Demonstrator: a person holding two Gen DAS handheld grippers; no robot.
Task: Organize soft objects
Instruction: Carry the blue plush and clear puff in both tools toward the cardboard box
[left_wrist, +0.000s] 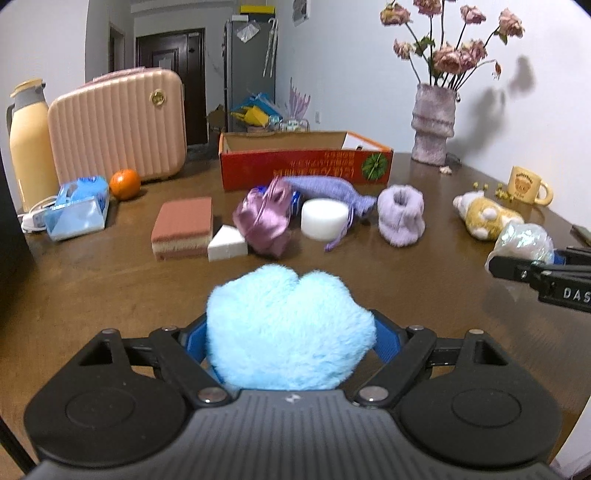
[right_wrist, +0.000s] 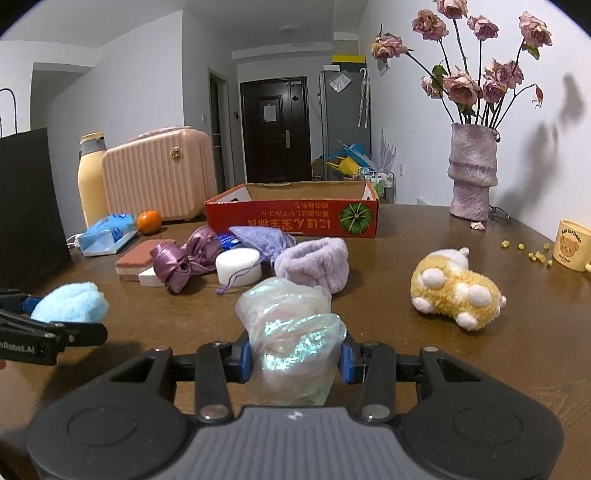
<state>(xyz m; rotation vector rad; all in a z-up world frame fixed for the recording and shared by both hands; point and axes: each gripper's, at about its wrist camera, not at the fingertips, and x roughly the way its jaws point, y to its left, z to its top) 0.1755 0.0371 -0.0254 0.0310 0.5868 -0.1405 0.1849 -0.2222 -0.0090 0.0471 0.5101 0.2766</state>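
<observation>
My left gripper (left_wrist: 290, 343) is shut on a fluffy light-blue plush (left_wrist: 288, 328), held above the wooden table; it also shows at the left of the right wrist view (right_wrist: 70, 302). My right gripper (right_wrist: 293, 354) is shut on a crumpled iridescent plastic bag (right_wrist: 291, 325), seen at the right edge of the left wrist view (left_wrist: 524, 240). On the table ahead lie a layered sponge (left_wrist: 183, 229), a white foam wedge (left_wrist: 227, 243), a purple satin pouch (left_wrist: 266, 219), a white foam cylinder (left_wrist: 324, 218), a lilac knit pouch (left_wrist: 328, 190), a lilac fuzzy cuff (left_wrist: 400, 214) and a yellow plush toy (right_wrist: 456, 291).
An open red cardboard box (left_wrist: 306, 168) stands behind the soft things. A pink case (left_wrist: 118, 125), a thermos (left_wrist: 27, 147), an orange (left_wrist: 125, 184) and a tissue pack (left_wrist: 77, 208) are at the left. A vase of flowers (left_wrist: 432, 123) and a yellow mug (left_wrist: 526, 184) are at the right.
</observation>
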